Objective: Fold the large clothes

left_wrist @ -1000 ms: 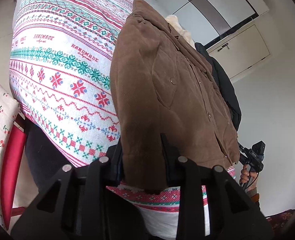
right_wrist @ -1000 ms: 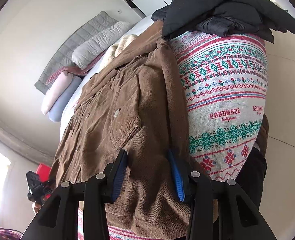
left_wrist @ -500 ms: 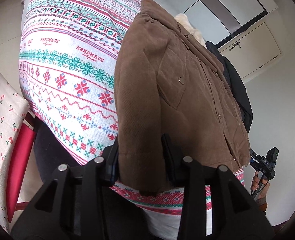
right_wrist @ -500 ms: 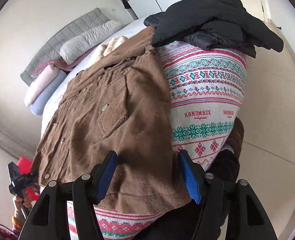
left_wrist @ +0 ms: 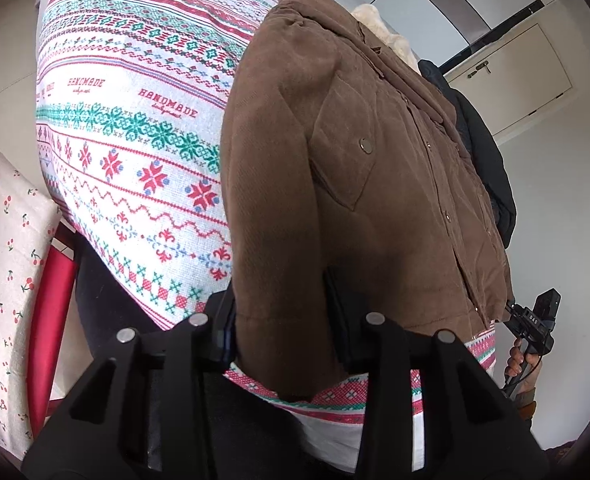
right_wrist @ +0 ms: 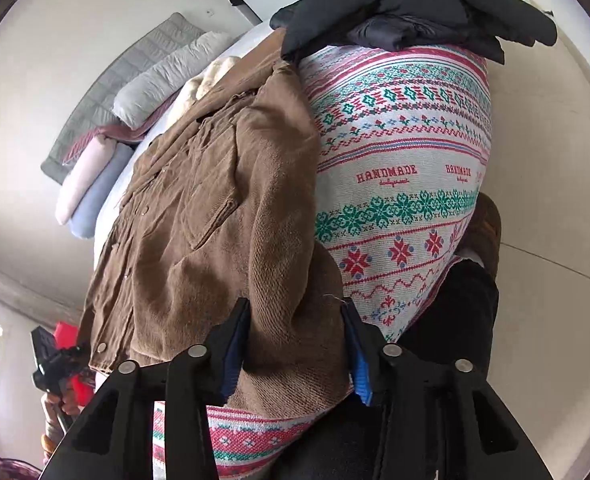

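A brown corduroy jacket [left_wrist: 375,184] lies front-up on a patterned knit bedspread [left_wrist: 135,128]. It also shows in the right wrist view [right_wrist: 199,232]. My left gripper [left_wrist: 281,320] straddles one sleeve's cuff end at the near bed edge, jaws wide apart with the sleeve between them. My right gripper [right_wrist: 295,344] straddles the other sleeve's cuff end, blue-padded jaws wide apart around the fabric. Neither visibly pinches the cloth.
A folded black coat [right_wrist: 415,8] lies on the bedspread [right_wrist: 399,184] beside the jacket's collar. Pillows [right_wrist: 167,76] and rolled bedding [right_wrist: 91,184] are at the bed's head. A cherry-print cloth [left_wrist: 3,264] and a red object [left_wrist: 51,320] stand left of the bed. A cupboard [left_wrist: 507,80] is behind.
My right gripper drew back and widened, then moved in again around the sleeve end. My left gripper stays around its sleeve with small shifts.
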The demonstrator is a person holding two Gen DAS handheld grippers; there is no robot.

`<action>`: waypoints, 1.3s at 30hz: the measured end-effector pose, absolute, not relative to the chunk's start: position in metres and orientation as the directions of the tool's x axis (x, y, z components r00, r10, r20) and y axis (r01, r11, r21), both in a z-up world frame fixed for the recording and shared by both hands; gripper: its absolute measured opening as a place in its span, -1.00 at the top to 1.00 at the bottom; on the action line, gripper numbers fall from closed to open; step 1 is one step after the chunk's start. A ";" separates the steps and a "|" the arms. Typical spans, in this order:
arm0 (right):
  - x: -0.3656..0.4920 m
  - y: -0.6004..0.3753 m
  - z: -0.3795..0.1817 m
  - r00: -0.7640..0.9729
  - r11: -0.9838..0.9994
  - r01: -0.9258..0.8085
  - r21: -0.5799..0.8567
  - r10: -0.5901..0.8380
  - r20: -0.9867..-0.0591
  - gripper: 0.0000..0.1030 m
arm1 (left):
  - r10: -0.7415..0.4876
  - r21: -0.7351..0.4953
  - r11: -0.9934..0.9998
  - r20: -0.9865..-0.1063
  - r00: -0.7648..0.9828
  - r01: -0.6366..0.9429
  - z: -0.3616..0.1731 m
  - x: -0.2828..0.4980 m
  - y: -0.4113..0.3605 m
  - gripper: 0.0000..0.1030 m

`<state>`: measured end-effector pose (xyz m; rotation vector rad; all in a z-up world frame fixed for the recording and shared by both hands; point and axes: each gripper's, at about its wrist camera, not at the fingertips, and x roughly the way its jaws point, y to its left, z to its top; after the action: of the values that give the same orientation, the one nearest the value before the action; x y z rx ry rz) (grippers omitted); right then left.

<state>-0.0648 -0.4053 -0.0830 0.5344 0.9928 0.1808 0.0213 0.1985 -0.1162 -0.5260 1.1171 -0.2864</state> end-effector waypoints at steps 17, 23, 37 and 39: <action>0.010 -0.411 0.035 0.776 0.672 -0.100 0.734 0.515 -0.365 0.76 | -0.614 -0.700 0.689 -0.423 0.667 0.190 0.044 0.120 0.201 0.65; 0.115 -0.430 0.063 0.821 0.651 -0.004 0.759 0.436 -0.369 0.76 | -0.539 -0.662 0.730 -0.404 0.739 0.170 0.082 0.201 0.211 0.65; 0.390 -0.439 0.048 0.817 0.693 0.262 0.672 0.212 -0.537 0.76 | -0.317 -0.464 0.885 -0.539 0.781 0.040 0.068 0.484 0.158 0.65; 0.421 -0.440 0.031 0.795 0.699 0.299 0.650 0.194 -0.574 0.76 | -0.299 -0.473 0.881 -0.571 0.765 -0.009 0.043 0.513 0.156 0.65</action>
<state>0.4210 -0.4404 0.0306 0.8106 0.6674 -0.0635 0.5130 0.1563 0.0429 -0.4755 0.6879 -0.1637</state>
